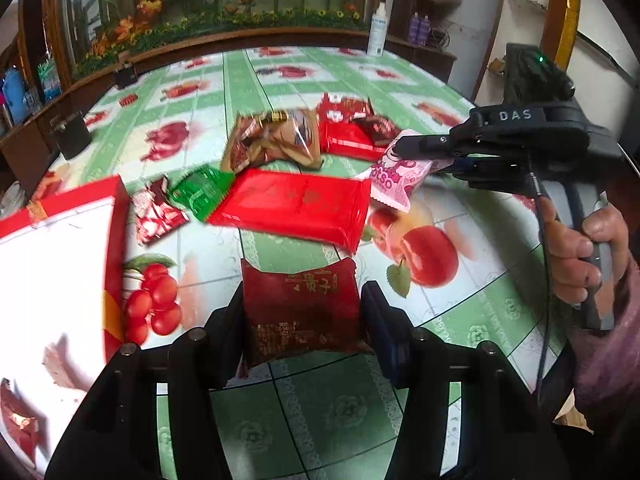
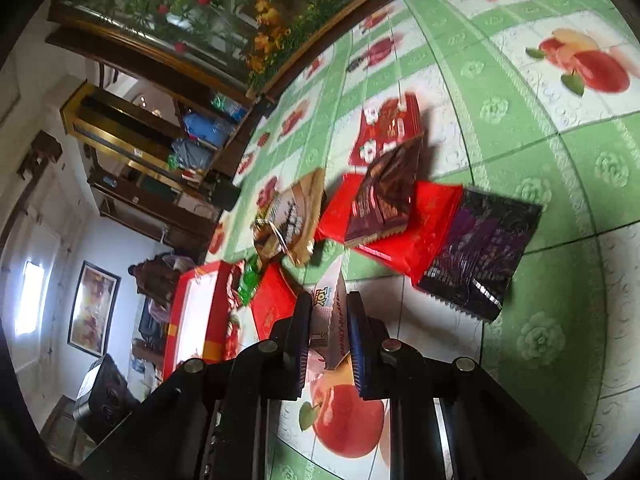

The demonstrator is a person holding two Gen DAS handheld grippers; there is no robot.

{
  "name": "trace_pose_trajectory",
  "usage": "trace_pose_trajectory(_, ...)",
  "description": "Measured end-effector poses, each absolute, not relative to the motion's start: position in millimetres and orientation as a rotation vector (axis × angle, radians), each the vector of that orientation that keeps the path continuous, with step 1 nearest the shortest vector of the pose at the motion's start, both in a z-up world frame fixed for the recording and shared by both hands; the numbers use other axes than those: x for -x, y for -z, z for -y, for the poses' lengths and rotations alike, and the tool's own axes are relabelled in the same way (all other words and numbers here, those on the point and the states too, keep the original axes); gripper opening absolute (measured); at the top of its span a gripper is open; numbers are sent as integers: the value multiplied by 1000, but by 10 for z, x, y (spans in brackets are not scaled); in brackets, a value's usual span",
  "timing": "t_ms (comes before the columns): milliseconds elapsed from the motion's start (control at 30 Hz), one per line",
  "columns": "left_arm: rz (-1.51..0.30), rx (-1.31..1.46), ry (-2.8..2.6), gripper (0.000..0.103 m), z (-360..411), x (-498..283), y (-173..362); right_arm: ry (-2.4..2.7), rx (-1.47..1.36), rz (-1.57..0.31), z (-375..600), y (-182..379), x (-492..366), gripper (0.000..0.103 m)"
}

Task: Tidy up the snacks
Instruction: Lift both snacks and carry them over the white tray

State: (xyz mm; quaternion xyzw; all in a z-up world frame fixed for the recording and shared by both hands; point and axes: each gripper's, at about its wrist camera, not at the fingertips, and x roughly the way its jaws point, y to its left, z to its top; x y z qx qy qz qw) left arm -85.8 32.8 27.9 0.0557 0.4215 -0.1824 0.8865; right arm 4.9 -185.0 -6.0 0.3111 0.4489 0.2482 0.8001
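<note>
A dark red snack packet [image 1: 301, 312] is pinched by the left tool [image 1: 302, 300] above the worktop [image 1: 320, 408]. A pink packet [image 1: 394, 184] is clamped in the right tool [image 2: 329, 320]. A dark red wrapper [image 1: 18, 424] is seen inside the red-rimmed box [image 1: 114, 248].

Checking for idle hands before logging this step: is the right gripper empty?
No. In the left wrist view the right gripper is shut on a pink snack packet, lifted above the table.

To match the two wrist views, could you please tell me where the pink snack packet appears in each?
Left wrist view: the pink snack packet is right of centre, clamped in the right gripper.
Right wrist view: lower centre, seen edge-on between that gripper's fingers.
Shared landmark: the large flat red packet beside it.
</note>
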Motion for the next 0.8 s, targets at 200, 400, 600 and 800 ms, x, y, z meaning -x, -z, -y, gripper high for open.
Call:
trace_pose_trajectory(200, -797, -121, 341, 53, -445, 1065, -512, -525, -704, -849, 1973, -87, 5, 18)
trace_pose_trajectory(400, -719, -134, 243, 53, -712, 1257, -658, -550, -716, -778, 2003, -192, 51, 18)
trace_pose_trajectory(600, -700, -71, 135, 53, -1129, 1307, -688, -539, -696, -790, 1963, -173, 18, 18)
trace_pose_trajectory(800, -683, -14, 39, 53, -1537, 1359, -685, -577, -685, -795, 1820, -179, -16, 18)
